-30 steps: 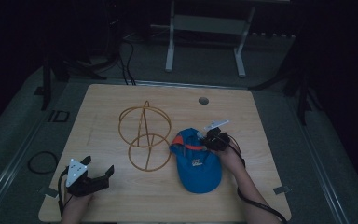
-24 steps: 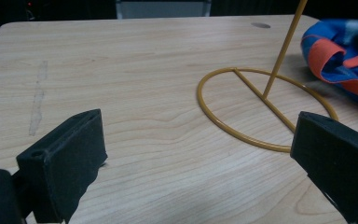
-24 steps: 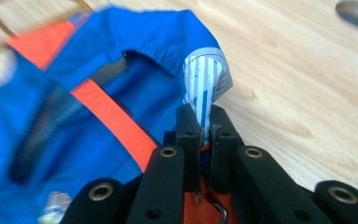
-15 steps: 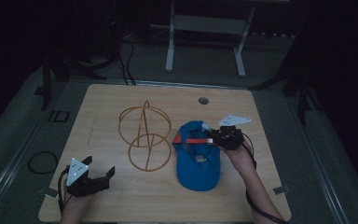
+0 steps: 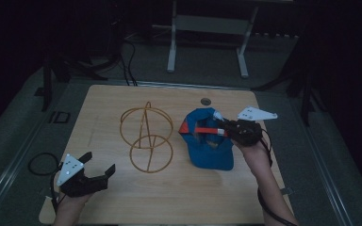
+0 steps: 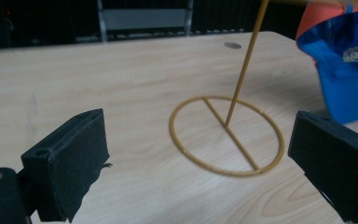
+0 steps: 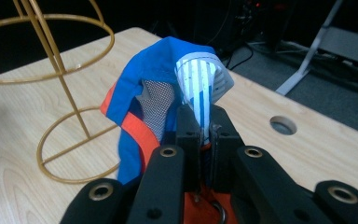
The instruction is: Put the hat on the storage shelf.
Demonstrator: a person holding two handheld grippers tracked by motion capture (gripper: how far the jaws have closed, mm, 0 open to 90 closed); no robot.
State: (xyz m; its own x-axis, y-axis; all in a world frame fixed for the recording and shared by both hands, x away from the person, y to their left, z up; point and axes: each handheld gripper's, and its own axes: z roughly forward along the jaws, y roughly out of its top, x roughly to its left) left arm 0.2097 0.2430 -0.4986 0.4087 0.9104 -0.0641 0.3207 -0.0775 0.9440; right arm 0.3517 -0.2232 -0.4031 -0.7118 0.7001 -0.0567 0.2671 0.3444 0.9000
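Beside the stand [image 5: 146, 139], the right gripper [image 5: 222, 132], pinching the cap [image 5: 207, 148], had lifted it off the table [image 5: 245, 188], ready for hanging; the left gripper [image 5: 98, 172] stayed spread.

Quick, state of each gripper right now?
Left gripper: open, holding nothing.
Right gripper: shut on the blue cap, pinching its fabric.

The high view looks forward and down over the whole table [image 5: 179, 197] from the person's side. The left gripper view sits low and close, facing across the tabletop at the stand [image 6: 227, 135]. The right gripper view is nearer still, up against the cap [image 7: 154, 70]. All three share stand and cap.
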